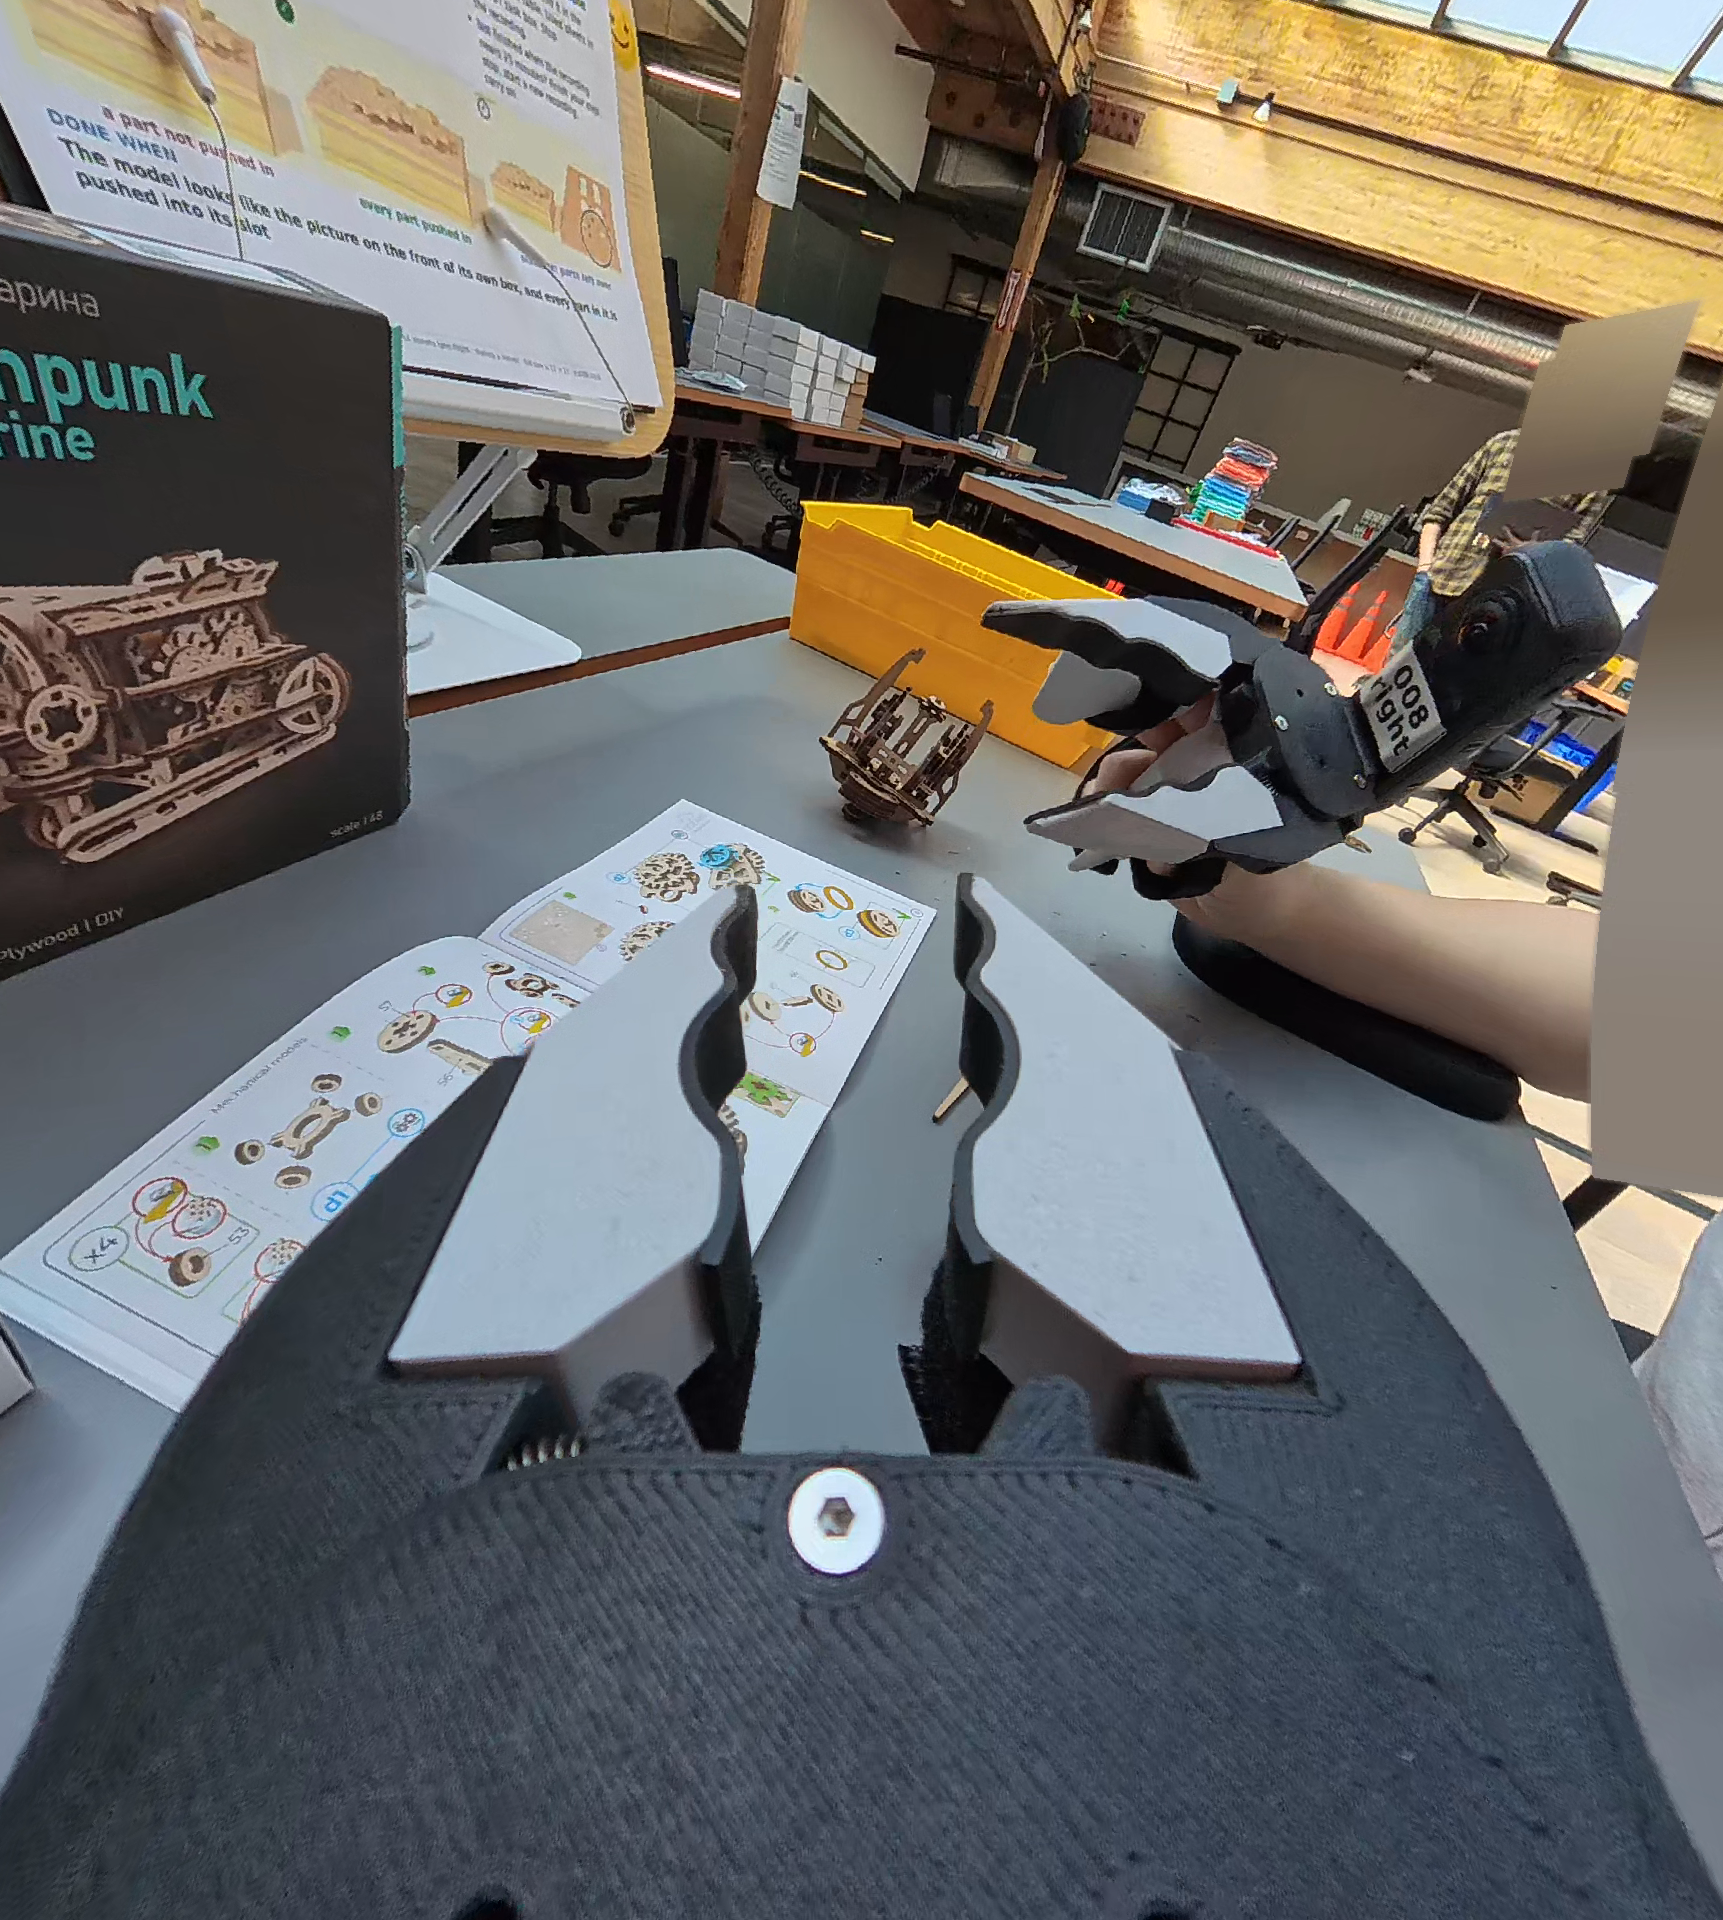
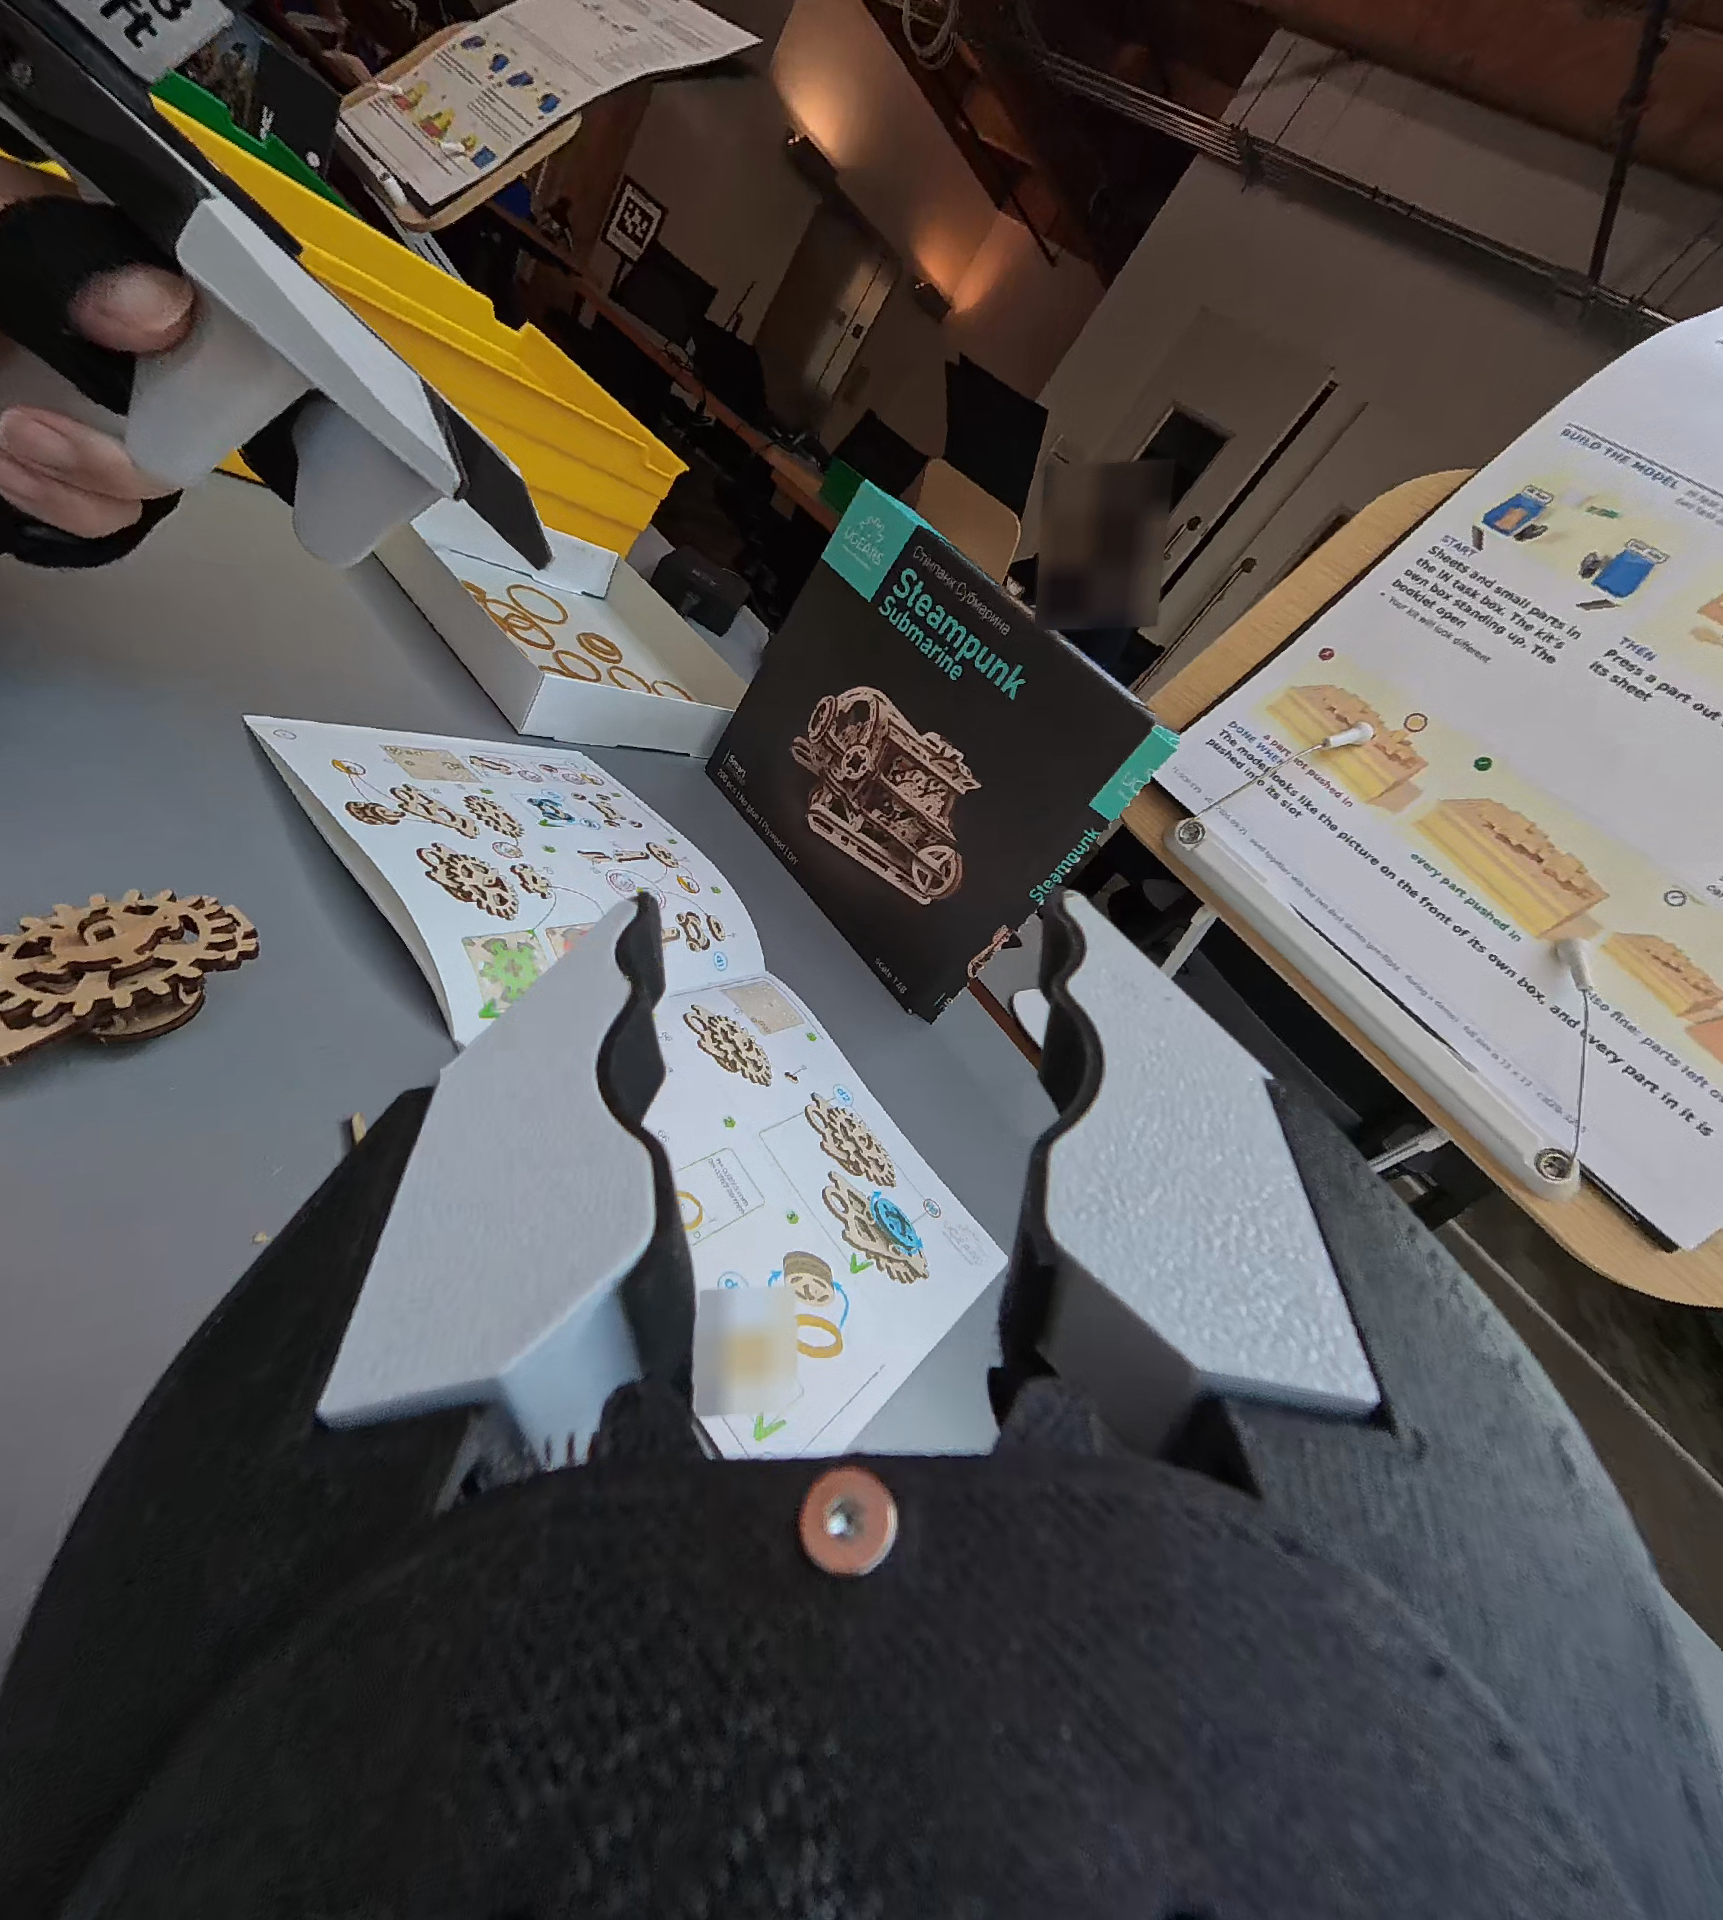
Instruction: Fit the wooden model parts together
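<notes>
My left gripper (image 1: 857, 904) is open and empty, held over the grey table (image 1: 628, 748) and the open instruction booklet (image 1: 421, 1091). A small wooden stick (image 1: 950, 1101) lies on the table by its right finger. A rounded wooden sub-assembly (image 1: 904, 748) stands beyond the booklet. My right gripper (image 2: 852, 914) is open and empty above the booklet (image 2: 524, 862); it also shows in the left wrist view (image 1: 1018, 722), to the right of the sub-assembly. A flat cluster of wooden gears (image 2: 78, 977) lies on the table to its left. The left gripper (image 2: 431, 520) shows at the upper left.
The dark kit box (image 1: 140, 623) (image 2: 919, 758) stands behind the booklet. A white tray (image 2: 566, 655) holds wooden rings. Yellow bins (image 1: 898, 603) (image 2: 483, 343) sit at the table's edges. An instruction board (image 2: 1511, 779) stands at the right. A black pad (image 1: 1356, 1029) lies under the person's forearm. The small wooden stick (image 1: 950, 1101) lies around 11 centimeters away from my right fingertips.
</notes>
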### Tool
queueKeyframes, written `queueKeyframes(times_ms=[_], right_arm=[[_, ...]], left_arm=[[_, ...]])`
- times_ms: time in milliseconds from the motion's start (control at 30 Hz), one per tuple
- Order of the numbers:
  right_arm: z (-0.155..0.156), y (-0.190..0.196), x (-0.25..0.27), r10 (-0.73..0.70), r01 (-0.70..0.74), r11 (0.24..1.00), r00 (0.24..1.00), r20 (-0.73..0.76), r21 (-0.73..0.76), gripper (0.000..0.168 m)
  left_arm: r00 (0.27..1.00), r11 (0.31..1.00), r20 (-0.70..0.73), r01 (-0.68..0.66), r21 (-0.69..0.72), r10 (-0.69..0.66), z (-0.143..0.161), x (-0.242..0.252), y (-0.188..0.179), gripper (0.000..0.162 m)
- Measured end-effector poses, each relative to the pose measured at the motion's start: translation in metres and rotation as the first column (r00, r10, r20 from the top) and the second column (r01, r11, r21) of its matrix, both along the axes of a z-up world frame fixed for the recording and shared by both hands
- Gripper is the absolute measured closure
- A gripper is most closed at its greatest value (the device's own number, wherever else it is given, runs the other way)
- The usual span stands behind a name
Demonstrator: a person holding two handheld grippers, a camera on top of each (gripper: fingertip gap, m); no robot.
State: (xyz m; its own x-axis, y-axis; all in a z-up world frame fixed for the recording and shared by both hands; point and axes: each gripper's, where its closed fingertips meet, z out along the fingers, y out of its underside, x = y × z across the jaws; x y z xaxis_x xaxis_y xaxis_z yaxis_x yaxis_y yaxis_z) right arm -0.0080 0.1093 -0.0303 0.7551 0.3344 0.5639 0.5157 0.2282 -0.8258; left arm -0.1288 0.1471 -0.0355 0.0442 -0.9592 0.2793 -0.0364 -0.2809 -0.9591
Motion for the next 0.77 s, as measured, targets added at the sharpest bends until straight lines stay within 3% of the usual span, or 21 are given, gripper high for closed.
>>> queueKeyframes(times_ms=[367, 767], right_arm=[[-0.009, 0.0, -0.004, -0.004, 0.005, 1.0, 0.995, 0.101, -0.011, 0.103], [-0.012, 0.008, 0.015, -0.06, 0.06, 0.995, 0.998, 0.003, -0.084, 0.106]], left_arm=[[0.99, 0.997, -0.142, -0.008, 0.079, 0.019, -0.022, 0.008, -0.003, 0.13], [0.994, 0.996, -0.084, -0.067, 0.058, 0.071, -0.013, 0.002, 0.008, 0.126]])
